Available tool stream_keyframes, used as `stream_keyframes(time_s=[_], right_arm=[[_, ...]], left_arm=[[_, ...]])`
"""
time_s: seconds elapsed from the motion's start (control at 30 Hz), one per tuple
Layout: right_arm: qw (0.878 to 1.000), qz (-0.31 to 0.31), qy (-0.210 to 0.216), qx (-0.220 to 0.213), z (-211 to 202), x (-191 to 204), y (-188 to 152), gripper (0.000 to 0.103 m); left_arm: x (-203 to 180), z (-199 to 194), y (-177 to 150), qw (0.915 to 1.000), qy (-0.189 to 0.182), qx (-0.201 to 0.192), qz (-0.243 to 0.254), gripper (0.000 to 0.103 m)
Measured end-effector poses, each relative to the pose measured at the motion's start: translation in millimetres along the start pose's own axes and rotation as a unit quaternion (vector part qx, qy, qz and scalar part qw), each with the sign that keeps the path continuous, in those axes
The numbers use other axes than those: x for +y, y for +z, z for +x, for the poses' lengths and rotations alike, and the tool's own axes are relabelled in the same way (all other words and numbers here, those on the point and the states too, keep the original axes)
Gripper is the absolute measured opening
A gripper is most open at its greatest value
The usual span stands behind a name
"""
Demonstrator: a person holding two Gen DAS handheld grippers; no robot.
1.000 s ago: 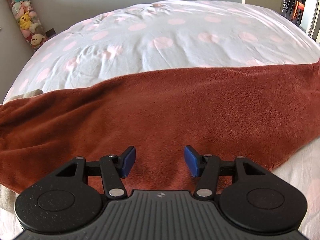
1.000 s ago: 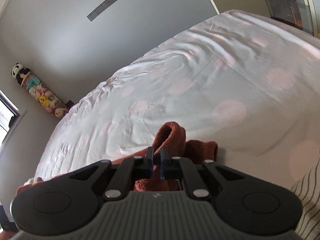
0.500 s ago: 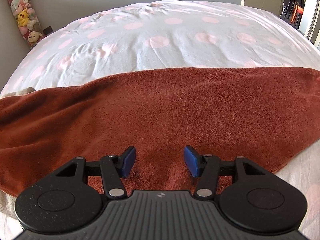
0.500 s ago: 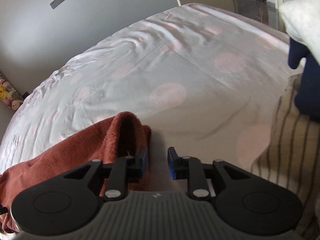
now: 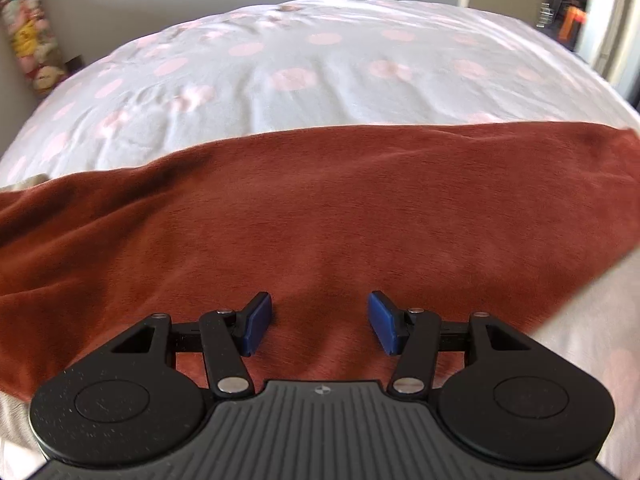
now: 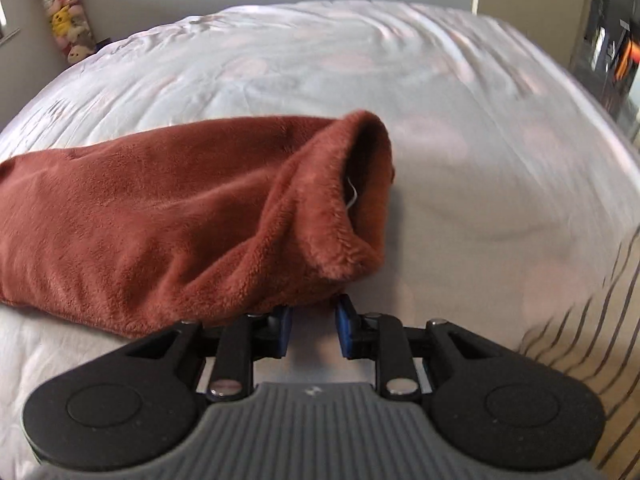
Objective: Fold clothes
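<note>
A rust-brown fleece garment (image 5: 320, 208) lies spread across the bed in a wide band. My left gripper (image 5: 320, 322) hovers over its near part, open, with nothing between the blue pads. In the right wrist view the same fleece garment (image 6: 160, 216) ends in an open, raised cuff or hem (image 6: 360, 200) that stands up from the sheet. My right gripper (image 6: 313, 330) sits just at the near edge of that end, open by a small gap, with no cloth between its pads.
The bed sheet (image 5: 320, 60) is white with pink dots and wrinkled. A striped cloth (image 6: 592, 320) lies at the right edge. A hanging column of plush toys (image 6: 68, 28) is by the far left wall. A doorway (image 5: 580, 20) shows at far right.
My right gripper, shut on the fleece end a second ago, has opened and let it go; the end now lies on the sheet and the view has swung left. The left gripper barely moved.
</note>
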State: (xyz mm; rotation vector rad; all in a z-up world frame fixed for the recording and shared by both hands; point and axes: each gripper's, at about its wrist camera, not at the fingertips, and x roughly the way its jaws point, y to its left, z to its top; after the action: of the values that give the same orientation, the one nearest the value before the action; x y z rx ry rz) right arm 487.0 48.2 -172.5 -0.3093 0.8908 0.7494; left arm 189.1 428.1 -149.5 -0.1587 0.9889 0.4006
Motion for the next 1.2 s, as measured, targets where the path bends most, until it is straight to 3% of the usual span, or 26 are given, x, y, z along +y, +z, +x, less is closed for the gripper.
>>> stream_keyframes(time_s=[0.07,0.13,0.17,0.2,0.33,0.47,0.5,0.6,0.77,0.83,0.9,1.0,1.03,1.1,1.2], right_arm=[[1.000,-0.020,-0.013,-0.006,1.5,2.6,0.1,0.040],[0.999,-0.029,-0.014,-0.008,2.6,2.4,0.0,0.041],[0.999,-0.031,-0.008,-0.009,1.6,2.2,-0.5,0.034],[0.999,-0.034,-0.003,-0.009,-0.1,2.4,-0.8,0.020],[0.999,-0.040,-0.019,-0.003,-6.5,3.2,1.0,0.012],[0.998,-0.034,-0.044,-0.003,-20.2,1.7,5.3,0.007],[0.998,-0.032,-0.051,-0.001,-23.0,-0.5,6.1,0.000],[0.997,-0.019,-0.076,0.006,-31.0,-14.5,5.0,0.000],[0.998,-0.054,-0.041,0.015,-28.6,3.5,-2.0,0.000],[0.997,-0.071,-0.023,0.018,-26.8,12.8,-5.0,0.010],[0.996,-0.087,-0.005,0.021,-25.0,22.1,-8.1,0.032],[0.993,-0.112,0.022,0.026,-22.4,36.0,-12.7,0.034],[0.992,-0.121,0.031,0.028,-21.5,40.7,-14.2,0.034],[0.989,-0.137,0.048,0.031,-19.7,50.0,-17.3,0.034],[0.981,-0.177,0.071,0.029,-19.1,66.1,-22.7,0.038]], left_arm=[[-7.7,-4.6,-4.9,0.9997,-0.013,-0.005,0.019,0.052],[-14.9,-6.9,-11.6,0.9994,-0.022,-0.003,0.026,0.052],[-18.1,-7.8,-15.1,0.9992,-0.029,-0.001,0.029,0.052],[-21.5,-8.9,-18.8,0.9987,-0.039,0.001,0.034,0.052],[-44.8,-13.7,-34.7,0.9935,-0.056,-0.006,0.099,0.053],[-82.0,-11.6,-46.4,0.9826,-0.039,-0.019,0.180,0.059],[-92.0,-10.8,-48.4,0.9791,-0.041,-0.023,0.198,0.059],[-121.2,-5.2,-47.9,0.9688,-0.040,-0.041,0.241,0.059],[-164.9,7.0,-41.4,0.9495,-0.037,-0.072,0.303,0.059],[-177.3,14.9,-39.4,0.9412,-0.029,-0.080,0.327,0.060],[-188.4,23.1,-39.1,0.9318,-0.018,-0.085,0.352,0.060],[-200.7,35.4,-44.3,0.9156,0.000,-0.091,0.392,0.059],[-202.7,38.7,-44.8,0.9132,0.006,-0.093,0.397,0.048],[-199.2,39.9,-37.5,0.9207,0.007,-0.099,0.378,0.023],[-184.1,31.9,-15.5,0.9408,-0.021,-0.104,0.322,0.011]])
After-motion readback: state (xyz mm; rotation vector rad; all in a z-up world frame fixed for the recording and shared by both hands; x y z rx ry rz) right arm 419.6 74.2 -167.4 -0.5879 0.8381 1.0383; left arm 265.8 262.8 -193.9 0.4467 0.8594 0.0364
